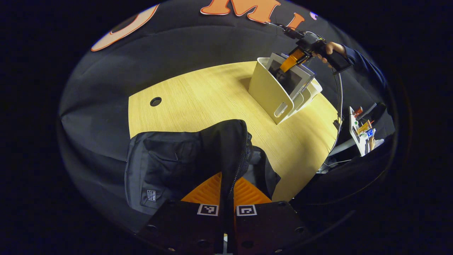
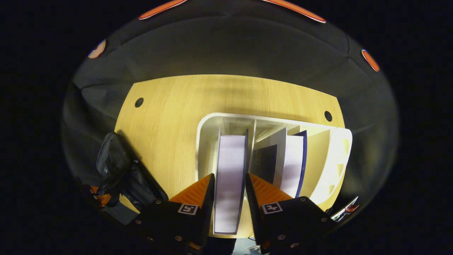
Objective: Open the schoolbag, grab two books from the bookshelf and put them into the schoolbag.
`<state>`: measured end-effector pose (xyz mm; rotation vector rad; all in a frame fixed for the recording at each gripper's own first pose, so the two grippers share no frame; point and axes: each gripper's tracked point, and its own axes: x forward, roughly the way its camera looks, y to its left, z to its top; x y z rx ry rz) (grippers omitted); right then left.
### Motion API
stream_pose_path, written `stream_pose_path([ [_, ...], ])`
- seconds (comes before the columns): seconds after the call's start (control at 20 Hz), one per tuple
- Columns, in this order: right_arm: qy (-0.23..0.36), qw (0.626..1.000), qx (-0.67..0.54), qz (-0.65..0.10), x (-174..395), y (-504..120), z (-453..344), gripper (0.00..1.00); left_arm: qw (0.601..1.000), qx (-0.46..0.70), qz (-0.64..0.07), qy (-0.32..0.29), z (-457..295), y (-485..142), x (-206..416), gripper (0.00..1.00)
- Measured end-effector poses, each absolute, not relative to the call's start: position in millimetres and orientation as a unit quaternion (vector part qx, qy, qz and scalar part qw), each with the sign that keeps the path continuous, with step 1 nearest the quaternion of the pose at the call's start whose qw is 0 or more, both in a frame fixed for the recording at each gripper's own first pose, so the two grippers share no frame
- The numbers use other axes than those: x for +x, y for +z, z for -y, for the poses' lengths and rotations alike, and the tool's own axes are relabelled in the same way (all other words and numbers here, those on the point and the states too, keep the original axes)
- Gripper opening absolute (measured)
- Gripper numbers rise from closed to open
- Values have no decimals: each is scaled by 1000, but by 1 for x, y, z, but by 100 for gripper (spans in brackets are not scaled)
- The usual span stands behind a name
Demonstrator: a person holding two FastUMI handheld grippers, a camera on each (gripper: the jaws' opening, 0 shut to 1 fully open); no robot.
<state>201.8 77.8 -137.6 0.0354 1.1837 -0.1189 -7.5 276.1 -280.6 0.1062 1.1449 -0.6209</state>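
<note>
The left gripper point(image 1: 226, 193) pinched the schoolbag's point(image 1: 184, 163) zipper edge at the lower centre of the left gripper view. The right gripper point(image 2: 229, 191) clamped a book point(image 2: 229, 177) standing in the bookshelf point(image 2: 332, 166) on the table point(image 2: 166, 117), mid-frame.

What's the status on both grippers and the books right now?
Left gripper shut on schoolbag flap. Right gripper shut on book in bookshelf. Nothing blocking.

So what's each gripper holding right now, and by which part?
The left gripper pinches the schoolbag by its zippered opening edge. The right gripper clamps a book by its top edge in the bookshelf.
</note>
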Motion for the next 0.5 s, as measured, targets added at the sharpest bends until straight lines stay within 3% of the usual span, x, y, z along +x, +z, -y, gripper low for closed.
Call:
stream_pose_path([
  [0.05, -57, 827, 21, -559, 202, -138, -81, 41, 794, 49, -532, -290, -275, -280, -8, 4],
  [0.5, -43, 833, 42, -551, 150, -116, -91, 34, 793, 52, -531, -294, -269, -285, -12, 5],
])
